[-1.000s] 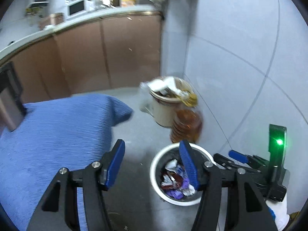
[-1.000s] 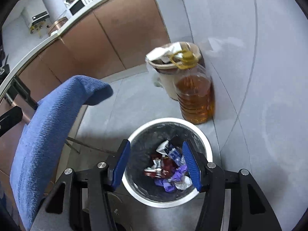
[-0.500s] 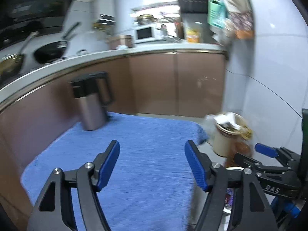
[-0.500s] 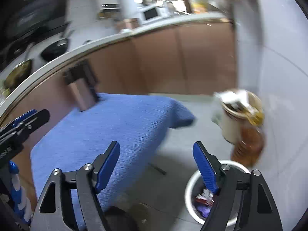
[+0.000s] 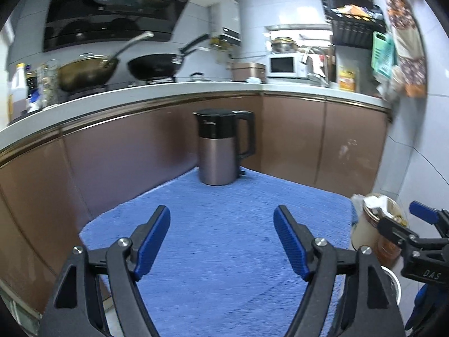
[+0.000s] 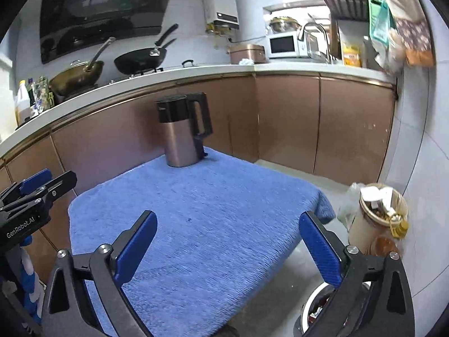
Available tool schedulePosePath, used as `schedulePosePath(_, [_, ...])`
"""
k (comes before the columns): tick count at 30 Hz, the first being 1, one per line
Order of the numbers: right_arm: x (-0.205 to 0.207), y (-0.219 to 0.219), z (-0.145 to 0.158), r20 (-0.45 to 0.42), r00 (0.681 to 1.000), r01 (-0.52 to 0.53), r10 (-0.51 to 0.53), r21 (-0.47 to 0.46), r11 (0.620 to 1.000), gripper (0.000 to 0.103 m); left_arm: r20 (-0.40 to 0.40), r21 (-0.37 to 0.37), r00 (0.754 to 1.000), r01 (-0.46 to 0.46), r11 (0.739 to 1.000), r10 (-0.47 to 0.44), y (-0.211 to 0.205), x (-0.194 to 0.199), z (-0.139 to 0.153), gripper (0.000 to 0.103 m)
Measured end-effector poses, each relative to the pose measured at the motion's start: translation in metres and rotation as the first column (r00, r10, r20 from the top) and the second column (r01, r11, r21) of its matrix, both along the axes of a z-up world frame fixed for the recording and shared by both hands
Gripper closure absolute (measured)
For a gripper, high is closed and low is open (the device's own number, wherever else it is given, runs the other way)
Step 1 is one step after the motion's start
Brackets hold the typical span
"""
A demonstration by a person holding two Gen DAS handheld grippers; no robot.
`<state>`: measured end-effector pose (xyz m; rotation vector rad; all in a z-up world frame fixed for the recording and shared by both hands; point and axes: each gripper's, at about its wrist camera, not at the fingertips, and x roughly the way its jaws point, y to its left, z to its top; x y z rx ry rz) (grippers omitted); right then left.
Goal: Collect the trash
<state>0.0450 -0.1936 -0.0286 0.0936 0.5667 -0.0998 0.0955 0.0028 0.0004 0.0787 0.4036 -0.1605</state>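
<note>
My left gripper [image 5: 221, 241] is open and empty above the blue cloth-covered table [image 5: 241, 224]. My right gripper [image 6: 227, 247] is open and empty above the same table's right part [image 6: 202, 210]. The white trash bin [image 6: 311, 306] with wrappers inside stands on the floor below my right gripper's right finger, mostly hidden; its rim also shows at the right edge of the left wrist view [image 5: 394, 280]. I see no loose trash on the cloth.
A metal kettle with a black handle [image 5: 221, 146] stands at the table's far edge. A full beige bin [image 6: 376, 213] and an oil bottle [image 6: 390, 241] stand by the right wall. Brown cabinets and a counter with pans lie behind.
Both grippers have swung up and left, from looking down into the white trash bin to facing the blue table and kettle. Both stayed open.
</note>
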Motion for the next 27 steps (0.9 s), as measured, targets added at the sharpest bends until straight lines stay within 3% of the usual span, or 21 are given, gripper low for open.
schedulePosePath(14, [-0.016,0.044,0.027,0.071,0.996,-0.048,0.054,-0.088,0.995,0.001,0.087,-0.01,0.991,-0.099,0.995,0.099,0.031,-0.041,0.019,0.021])
schedulePosePath(27, [-0.04,0.04,0.044,0.14,0.99,0.053,-0.033,-0.142,0.988,0.0,0.183,-0.029,0.97,-0.159,0.987,0.162,0.041,-0.075,0.036,0.021])
